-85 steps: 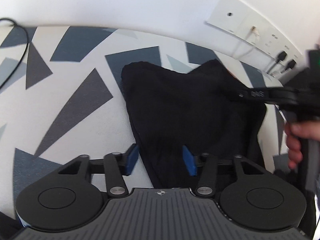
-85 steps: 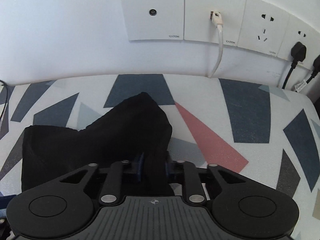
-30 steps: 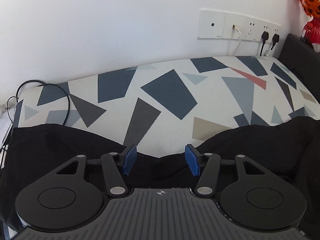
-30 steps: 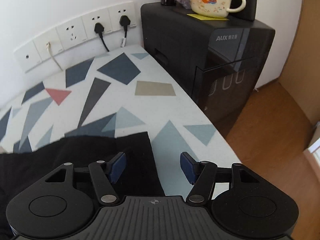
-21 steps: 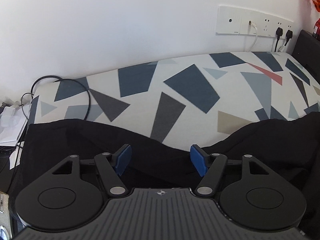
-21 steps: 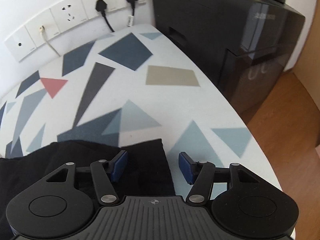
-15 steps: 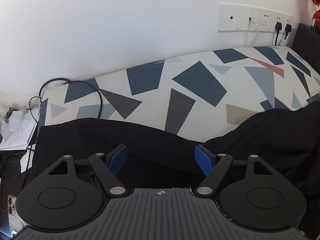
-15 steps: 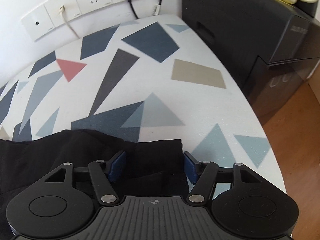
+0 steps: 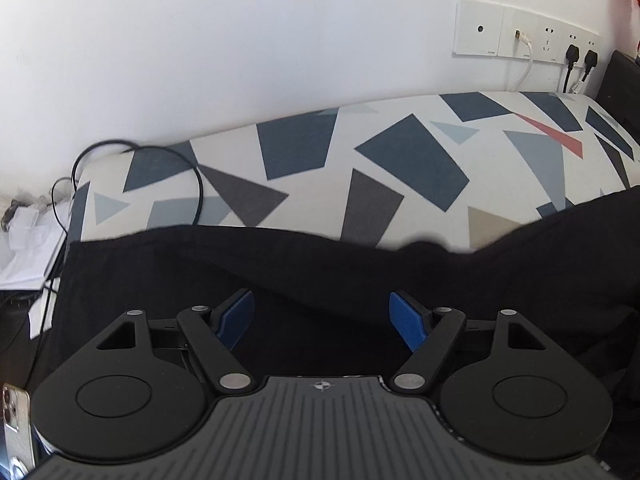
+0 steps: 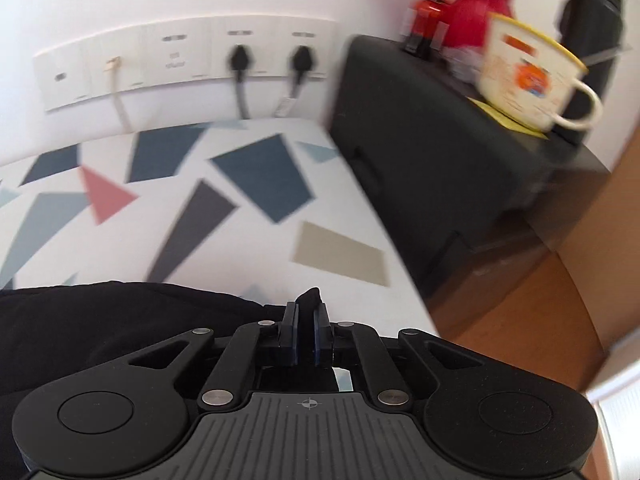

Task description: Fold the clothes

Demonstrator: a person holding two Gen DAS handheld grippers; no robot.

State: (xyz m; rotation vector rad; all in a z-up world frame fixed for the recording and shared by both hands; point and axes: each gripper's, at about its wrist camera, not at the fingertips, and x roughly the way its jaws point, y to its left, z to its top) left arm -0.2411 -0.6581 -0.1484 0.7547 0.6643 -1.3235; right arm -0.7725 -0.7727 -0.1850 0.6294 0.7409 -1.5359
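Note:
A black garment (image 9: 360, 276) lies stretched across the near part of a table with a geometric-patterned cover (image 9: 400, 160). My left gripper (image 9: 322, 320) is open over the garment's left part, its blue pads apart, holding nothing. My right gripper (image 10: 306, 328) is shut on a corner of the black garment (image 10: 120, 320), and a tip of fabric sticks up between the pads. The garment's right end sits near the table's right edge (image 10: 384, 232).
A white wall with a socket strip (image 9: 524, 36) and plugged cables runs behind the table. A black cabinet (image 10: 440, 140) stands right of the table, carrying a mug (image 10: 528, 76) and a red vase. A black cable (image 9: 160, 160) and a phone (image 9: 14, 412) are at the left.
My right gripper closed on the garment's right corner and the view tilted up. My left gripper opened wider above the garment's left part. Earlier, the garment was drawn out from a bunch into a long strip.

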